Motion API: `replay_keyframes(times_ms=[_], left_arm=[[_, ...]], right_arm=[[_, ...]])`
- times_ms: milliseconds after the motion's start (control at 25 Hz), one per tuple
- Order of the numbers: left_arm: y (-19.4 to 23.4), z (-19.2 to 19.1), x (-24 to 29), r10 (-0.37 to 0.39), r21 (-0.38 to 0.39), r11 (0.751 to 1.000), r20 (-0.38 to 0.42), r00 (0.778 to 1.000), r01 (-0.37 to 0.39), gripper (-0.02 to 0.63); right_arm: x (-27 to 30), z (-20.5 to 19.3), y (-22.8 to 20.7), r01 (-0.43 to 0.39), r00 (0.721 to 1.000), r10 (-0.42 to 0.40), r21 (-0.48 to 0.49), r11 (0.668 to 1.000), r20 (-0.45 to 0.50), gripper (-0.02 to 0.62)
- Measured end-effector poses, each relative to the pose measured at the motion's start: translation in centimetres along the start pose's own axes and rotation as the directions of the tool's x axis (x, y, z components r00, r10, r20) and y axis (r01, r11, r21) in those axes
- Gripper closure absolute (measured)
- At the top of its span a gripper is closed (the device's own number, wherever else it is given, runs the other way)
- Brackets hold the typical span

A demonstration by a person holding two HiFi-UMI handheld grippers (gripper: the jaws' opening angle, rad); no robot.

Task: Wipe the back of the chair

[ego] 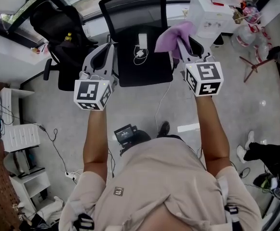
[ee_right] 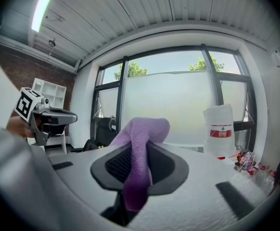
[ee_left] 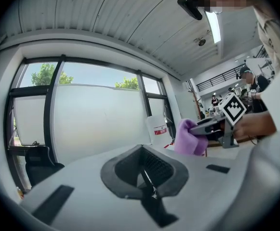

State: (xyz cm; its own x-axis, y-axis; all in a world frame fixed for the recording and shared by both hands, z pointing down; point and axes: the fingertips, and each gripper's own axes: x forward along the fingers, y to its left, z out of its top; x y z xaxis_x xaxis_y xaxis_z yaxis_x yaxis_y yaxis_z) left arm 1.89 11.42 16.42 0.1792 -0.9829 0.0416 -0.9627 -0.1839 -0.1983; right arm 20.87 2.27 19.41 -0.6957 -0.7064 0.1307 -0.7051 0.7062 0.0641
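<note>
A black office chair with a mesh back (ego: 132, 8) stands straight ahead of me in the head view. A white charger with its cable (ego: 141, 47) lies on the seat. My right gripper (ego: 182, 44) hovers over the seat's right side, shut on a purple cloth (ego: 174, 36). In the right gripper view the cloth (ee_right: 140, 148) droops from between the pads of that gripper (ee_right: 140, 170). My left gripper (ego: 110, 46) hangs over the seat's left edge with its jaws together and nothing in them (ee_left: 147, 174). Neither gripper touches the chair back.
A second black chair (ego: 58, 28) stands at the left by the window. A white box and large water bottles (ego: 209, 8) sit to the right of the chair. A white shelf unit (ego: 19, 136), floor cables and a black device (ego: 125, 134) lie near my feet.
</note>
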Motion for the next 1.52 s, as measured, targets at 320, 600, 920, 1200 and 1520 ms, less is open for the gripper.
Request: replay_keyframes(times_ms=[320,600,920,1200,1520], left_arm=[[3.9,-1.2,2.9,-0.004,-0.007,1.0,0.011,1.0,0.004,0.598],[11.4,-2.8,9.5,-0.054,-0.026,0.998,0.046,0.997,0.055,0.598],[19.4,-4.9,18.7,-0.134,-0.051,0.989,0.047,0.99,0.136,0.598],[25.6,-7.2,22.6,-0.147,-0.082,0.985,0.05,0.988,0.151,0.598],[30.7,-11.2,25.0,-0.103,-0.094,0.99,0.016,0.995,0.104,0.598]], right_arm=[[4.3,0.2,0.2,0.006,1.0,-0.006,-0.018,1.0,-0.009,0.531],[12.1,0.6,-0.3,0.066,0.997,-0.067,-0.04,0.997,-0.031,0.531],[22.9,1.3,-1.8,0.117,0.99,-0.12,-0.044,0.992,-0.069,0.531],[30.4,2.0,-1.4,0.133,0.988,-0.139,-0.074,0.988,-0.075,0.531],[38.5,0.4,-0.6,0.079,0.995,-0.084,-0.09,0.993,-0.054,0.531]])
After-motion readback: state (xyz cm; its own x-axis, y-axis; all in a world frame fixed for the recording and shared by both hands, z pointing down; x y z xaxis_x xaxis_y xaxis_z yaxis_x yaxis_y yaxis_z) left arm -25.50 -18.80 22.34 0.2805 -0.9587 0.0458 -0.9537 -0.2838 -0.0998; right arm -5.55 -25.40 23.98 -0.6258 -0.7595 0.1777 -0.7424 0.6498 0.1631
